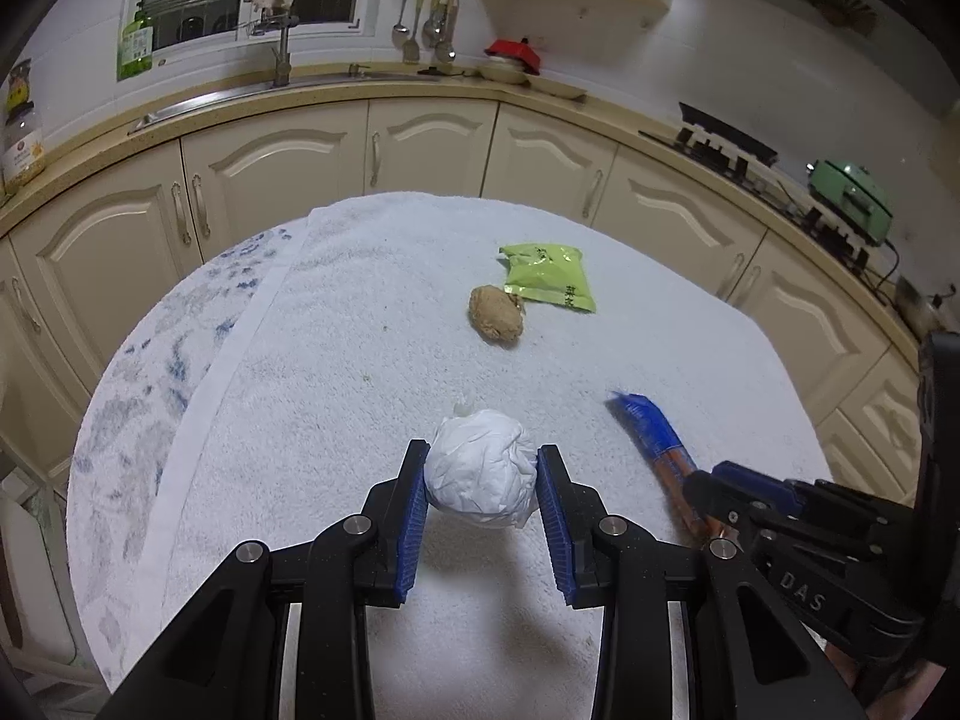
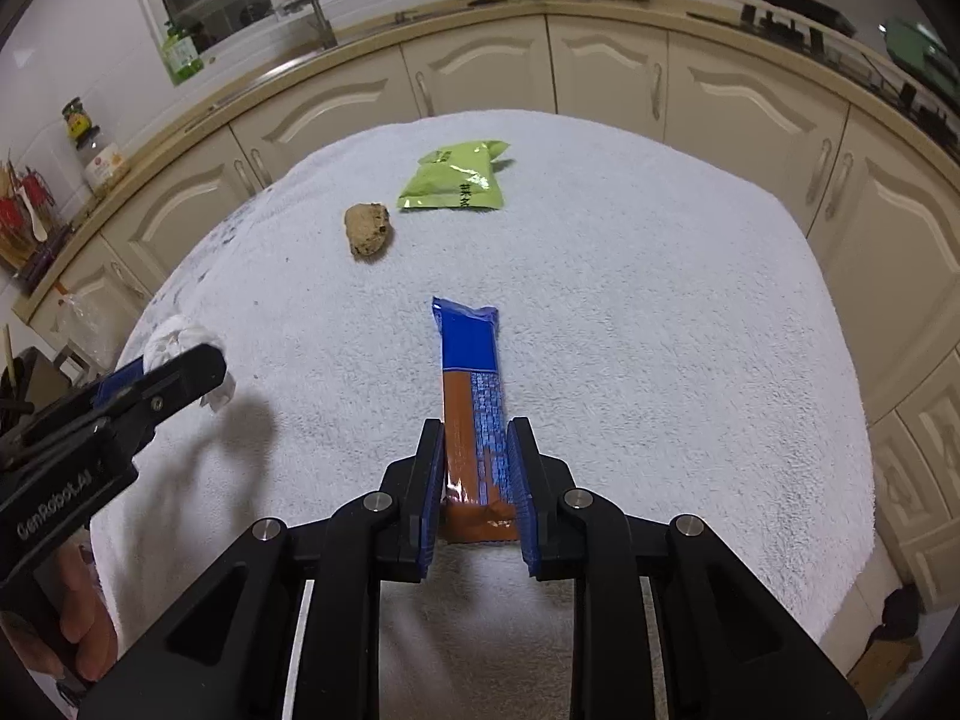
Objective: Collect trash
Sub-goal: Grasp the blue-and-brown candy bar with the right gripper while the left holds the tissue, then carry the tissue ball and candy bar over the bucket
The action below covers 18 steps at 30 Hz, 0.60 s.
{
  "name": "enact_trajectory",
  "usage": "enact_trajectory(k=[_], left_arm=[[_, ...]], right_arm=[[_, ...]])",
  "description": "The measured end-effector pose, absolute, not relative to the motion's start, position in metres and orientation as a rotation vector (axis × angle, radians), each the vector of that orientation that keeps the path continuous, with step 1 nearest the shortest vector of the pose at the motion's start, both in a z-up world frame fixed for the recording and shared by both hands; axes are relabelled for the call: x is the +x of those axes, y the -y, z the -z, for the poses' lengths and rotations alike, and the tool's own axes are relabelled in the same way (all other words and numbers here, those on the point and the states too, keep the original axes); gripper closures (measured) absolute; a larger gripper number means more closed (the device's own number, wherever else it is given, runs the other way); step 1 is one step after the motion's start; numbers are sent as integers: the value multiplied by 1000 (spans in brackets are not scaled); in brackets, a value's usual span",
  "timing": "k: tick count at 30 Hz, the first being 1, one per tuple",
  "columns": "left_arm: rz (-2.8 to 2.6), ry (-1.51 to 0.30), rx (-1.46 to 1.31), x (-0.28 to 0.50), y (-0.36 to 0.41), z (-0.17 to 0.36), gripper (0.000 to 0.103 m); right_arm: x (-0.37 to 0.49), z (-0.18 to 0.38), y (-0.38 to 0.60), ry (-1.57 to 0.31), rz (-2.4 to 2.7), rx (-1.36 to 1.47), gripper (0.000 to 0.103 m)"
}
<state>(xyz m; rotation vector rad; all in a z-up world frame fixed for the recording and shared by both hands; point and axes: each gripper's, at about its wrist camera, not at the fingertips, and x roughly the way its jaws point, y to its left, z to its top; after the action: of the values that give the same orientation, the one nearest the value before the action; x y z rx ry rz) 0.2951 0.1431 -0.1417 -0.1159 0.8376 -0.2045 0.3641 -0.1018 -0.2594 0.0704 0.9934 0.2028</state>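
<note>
Paper ball [image 1: 482, 476] pinched in left tool [image 1: 483, 468]; wrapper [image 2: 474, 414] in right tool [image 2: 477, 450].

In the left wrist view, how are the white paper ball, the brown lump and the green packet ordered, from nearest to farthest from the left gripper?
1. White paper ball: between the left gripper's fingers.
2. Brown lump: farther up the towel, mid-table.
3. Green packet: just behind the lump, slightly right.

The right gripper [image 2: 476, 429] clasped a blue-and-orange wrapper [image 2: 471, 378] above the towel-covered tabletop [image 2: 660, 324]; the left gripper [image 2: 180, 360] gripped a crumpled white paper ball [image 2: 174, 339].
</note>
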Motion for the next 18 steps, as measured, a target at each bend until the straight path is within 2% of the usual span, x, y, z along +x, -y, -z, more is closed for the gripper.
enact_trajectory(k=[3,8,9,11,13,18], left_arm=[[193,-831,-124,292,-140,140,72],[163,-842,-123,294,-142,147,72],[160,-850,-129,296,-143,149,72],[152,-857,-137,300,-145,150,72],[143,-858,-137,302,-146,151,72],[143,-853,-134,305,-143,148,72]], right_arm=[[371,263,101,-972,-134,24,44],[379,274,87,-988,-169,25,42],[379,276,84,-985,-165,8,46],[378,278,77,-948,-119,-48,61],[377,277,78,-941,-138,-24,83],[374,273,91,-938,-150,48,83]])
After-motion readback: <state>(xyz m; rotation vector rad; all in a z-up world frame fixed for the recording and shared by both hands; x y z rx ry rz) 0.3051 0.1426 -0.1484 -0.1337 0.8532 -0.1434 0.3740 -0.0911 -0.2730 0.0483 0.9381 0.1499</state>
